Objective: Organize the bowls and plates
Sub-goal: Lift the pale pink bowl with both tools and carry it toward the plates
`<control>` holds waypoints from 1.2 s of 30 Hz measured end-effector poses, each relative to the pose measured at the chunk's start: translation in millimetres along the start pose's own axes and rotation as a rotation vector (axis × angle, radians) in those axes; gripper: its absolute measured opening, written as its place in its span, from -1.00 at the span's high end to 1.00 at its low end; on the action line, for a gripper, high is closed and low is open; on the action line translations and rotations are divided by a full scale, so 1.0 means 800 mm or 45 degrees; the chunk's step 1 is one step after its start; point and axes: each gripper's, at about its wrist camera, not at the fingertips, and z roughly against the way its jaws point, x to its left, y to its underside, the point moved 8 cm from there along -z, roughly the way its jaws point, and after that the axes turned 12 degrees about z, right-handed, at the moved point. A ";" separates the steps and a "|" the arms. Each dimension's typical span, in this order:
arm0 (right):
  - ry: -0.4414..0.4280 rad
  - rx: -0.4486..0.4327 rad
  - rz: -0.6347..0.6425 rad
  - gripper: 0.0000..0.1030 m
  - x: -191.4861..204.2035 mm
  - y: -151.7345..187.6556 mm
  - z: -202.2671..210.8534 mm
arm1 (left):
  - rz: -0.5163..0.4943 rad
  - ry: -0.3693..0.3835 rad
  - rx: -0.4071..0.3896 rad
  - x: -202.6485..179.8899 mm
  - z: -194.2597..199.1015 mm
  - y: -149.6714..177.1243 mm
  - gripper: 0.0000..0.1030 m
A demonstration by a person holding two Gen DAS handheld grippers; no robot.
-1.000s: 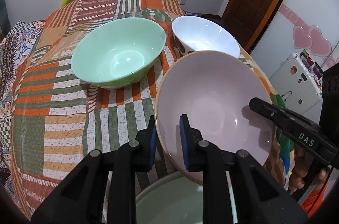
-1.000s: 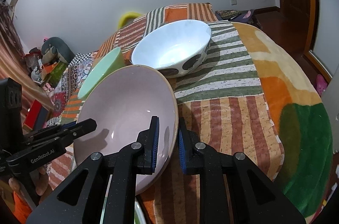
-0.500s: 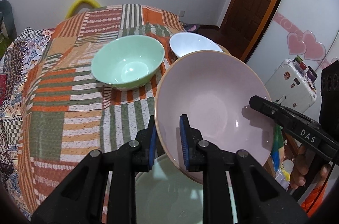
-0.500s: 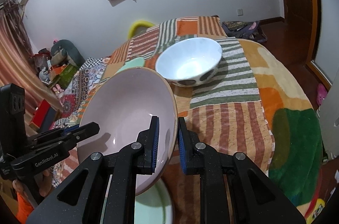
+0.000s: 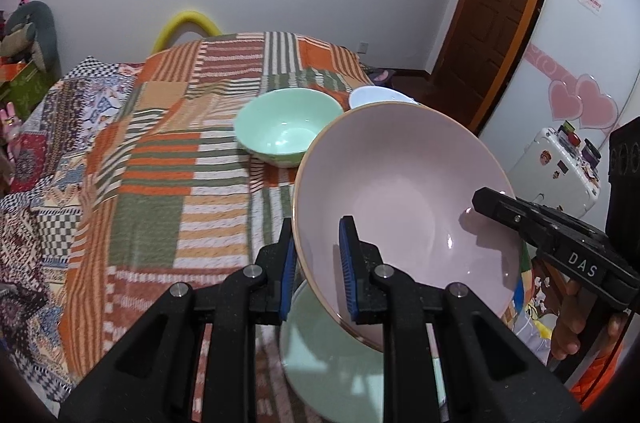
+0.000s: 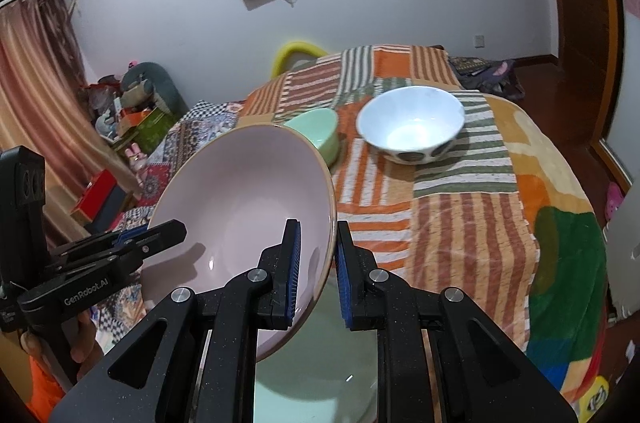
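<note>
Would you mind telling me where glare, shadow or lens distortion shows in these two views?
Left wrist view: small glints on the pink bowl, the right gripper shadows its inside, and the door bows at the edge. Right wrist view: soft glare in the white bowl, dark corners.

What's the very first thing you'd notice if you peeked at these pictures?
The big pink bowl, tilted up in the air, with the left gripper and the right gripper each pinching its rim on opposite sides. Just under it sits a pale green dish. Farther back on the stripy blanket rest a mint bowl and a white bowl.
</note>
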 end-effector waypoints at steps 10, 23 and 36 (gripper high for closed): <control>-0.076 0.007 0.076 0.70 0.060 0.003 -0.003 | 0.055 -0.085 -0.060 0.049 0.065 0.018 0.61; -0.197 0.072 0.164 0.68 0.141 0.018 -0.028 | 0.181 -0.192 -0.078 0.128 0.111 0.055 0.61; -0.252 0.206 0.240 0.68 0.201 0.047 -0.081 | 0.334 -0.273 -0.005 0.215 0.088 0.095 0.61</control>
